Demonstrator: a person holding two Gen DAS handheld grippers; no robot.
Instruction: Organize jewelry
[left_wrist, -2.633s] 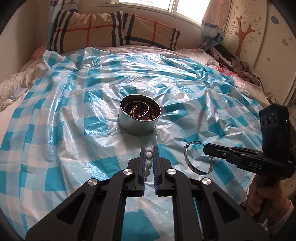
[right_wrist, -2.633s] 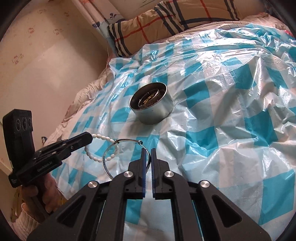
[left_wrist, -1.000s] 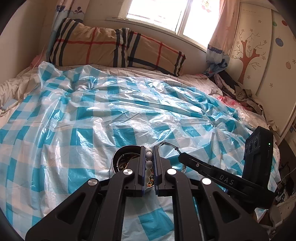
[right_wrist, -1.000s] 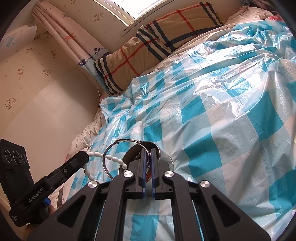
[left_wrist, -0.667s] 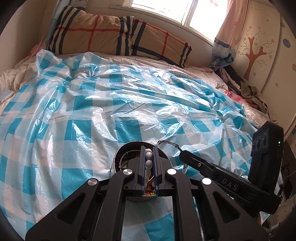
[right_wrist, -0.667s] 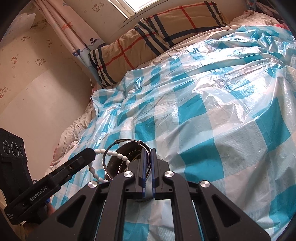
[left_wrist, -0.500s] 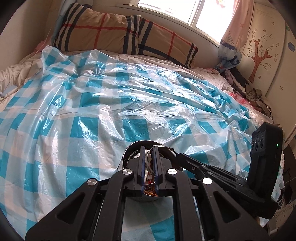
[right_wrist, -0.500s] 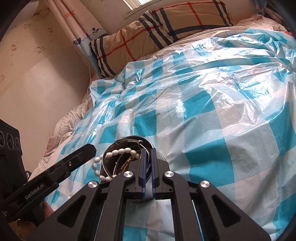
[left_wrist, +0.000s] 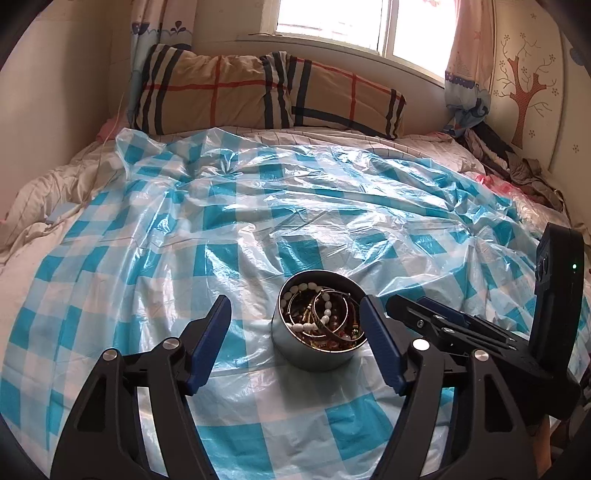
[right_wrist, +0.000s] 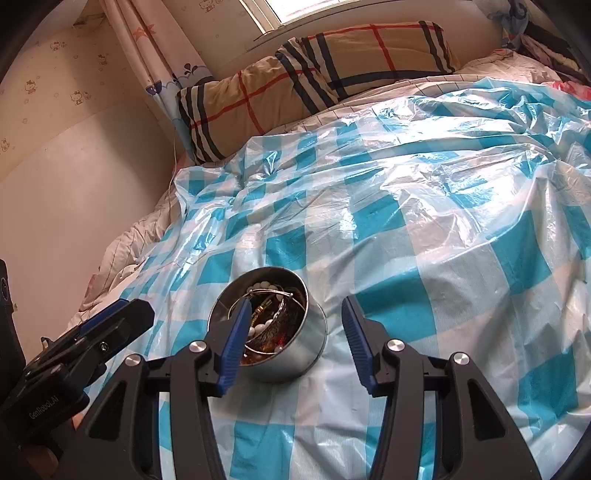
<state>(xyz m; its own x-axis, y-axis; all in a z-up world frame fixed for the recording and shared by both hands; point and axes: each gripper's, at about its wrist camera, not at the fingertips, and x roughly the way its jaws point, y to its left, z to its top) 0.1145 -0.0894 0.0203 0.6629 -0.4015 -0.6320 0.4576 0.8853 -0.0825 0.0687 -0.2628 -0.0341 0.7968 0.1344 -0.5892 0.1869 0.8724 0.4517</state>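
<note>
Your left gripper (left_wrist: 295, 317) stands with its jaws spread wide; they have just been opening, and nothing is pinched between the blue pads (left_wrist: 208, 343). The round metal tin (left_wrist: 317, 354) sits in the gap between them as the left wrist view sees it, though neither pad clearly touches its wall. The white bead bracelet (left_wrist: 321, 314) that you brought here now lies inside the tin, draped over the other bangles and chains.

Your right gripper (right_wrist: 295, 332) is also parted, about half as far as it goes, and its jaws too have just been opening. They grip nothing. In the right wrist view the left-hand pad (right_wrist: 234, 343) stands in front of the tin's mouth and the other pad stands just beside the tin's outer wall; whether either one touches the metal you cannot tell. The thin silver hoop (right_wrist: 271, 293) rests in the tin, leaning on the heap.

Both grippers point downward at a slant toward the tin and come in from the near side of it, the right one close beside the left, their tips almost meeting at the tin's rim.

The tin stands upright on the blue-checked plastic sheet (left_wrist: 229, 229) spread over the bed. The striped pillows (left_wrist: 258, 96) lie well beyond the tin, under the window (left_wrist: 332, 22).
</note>
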